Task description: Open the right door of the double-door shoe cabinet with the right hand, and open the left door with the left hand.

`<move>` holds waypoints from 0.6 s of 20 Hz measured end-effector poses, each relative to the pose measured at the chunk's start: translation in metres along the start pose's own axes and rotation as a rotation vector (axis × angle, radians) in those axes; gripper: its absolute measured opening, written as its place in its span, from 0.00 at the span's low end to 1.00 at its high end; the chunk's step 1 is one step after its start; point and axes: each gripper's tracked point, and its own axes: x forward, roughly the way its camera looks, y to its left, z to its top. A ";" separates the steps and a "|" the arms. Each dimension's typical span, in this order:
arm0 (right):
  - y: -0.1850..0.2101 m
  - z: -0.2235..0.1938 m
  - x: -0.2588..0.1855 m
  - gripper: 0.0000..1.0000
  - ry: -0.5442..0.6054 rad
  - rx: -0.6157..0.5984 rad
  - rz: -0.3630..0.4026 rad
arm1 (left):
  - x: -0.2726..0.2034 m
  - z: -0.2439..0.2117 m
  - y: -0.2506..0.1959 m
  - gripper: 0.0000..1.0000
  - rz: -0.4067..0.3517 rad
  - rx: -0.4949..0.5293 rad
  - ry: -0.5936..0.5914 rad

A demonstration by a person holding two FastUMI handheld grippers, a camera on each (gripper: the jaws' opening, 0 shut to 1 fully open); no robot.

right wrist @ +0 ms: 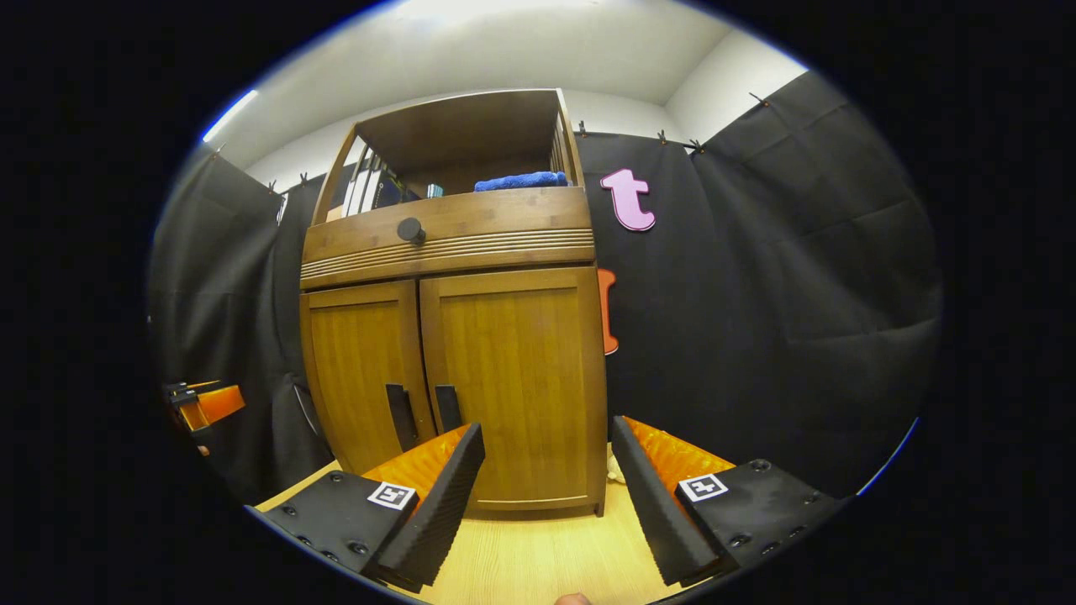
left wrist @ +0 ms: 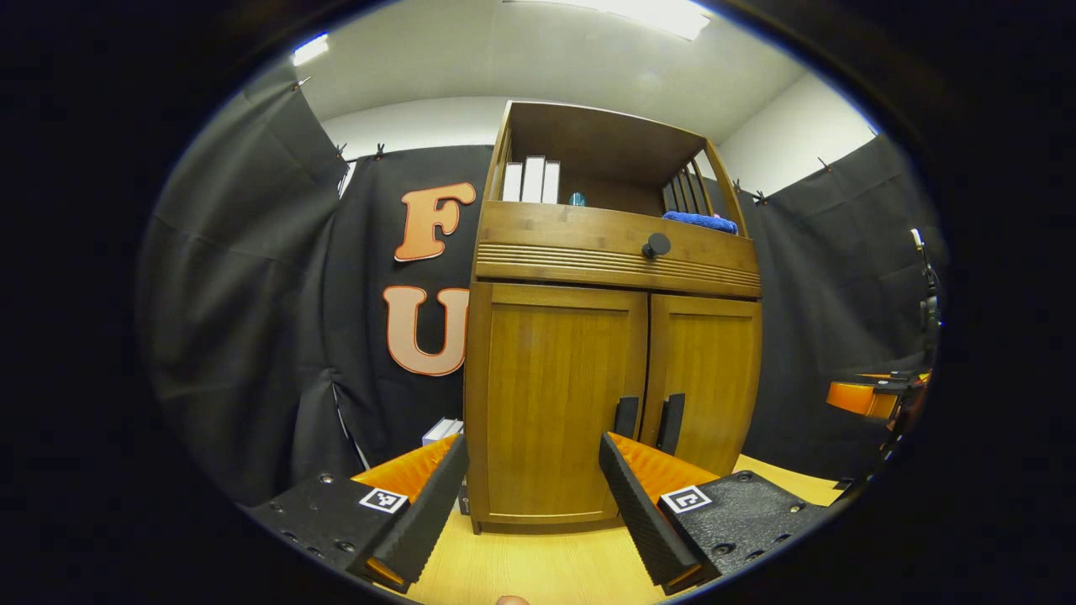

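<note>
The shoe cabinet (left wrist: 614, 336) stands on the bench (left wrist: 538, 571) with its left door (left wrist: 555, 403) and right door (right wrist: 517, 386) closed. The left gripper (left wrist: 534, 504) and right gripper (right wrist: 546, 504) hover before it, jaws spread, holding nothing.

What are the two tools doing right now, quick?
Left tool: open, holding nothing.
Right tool: open, holding nothing.
</note>
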 end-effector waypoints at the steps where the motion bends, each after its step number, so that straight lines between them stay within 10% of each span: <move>1: 0.004 -0.004 0.003 0.90 0.005 0.002 0.007 | 0.000 -0.001 0.001 0.92 0.000 0.005 0.002; 12: 0.086 -0.052 0.083 0.91 0.072 0.005 0.117 | 0.001 -0.022 0.012 0.97 -0.021 0.007 0.031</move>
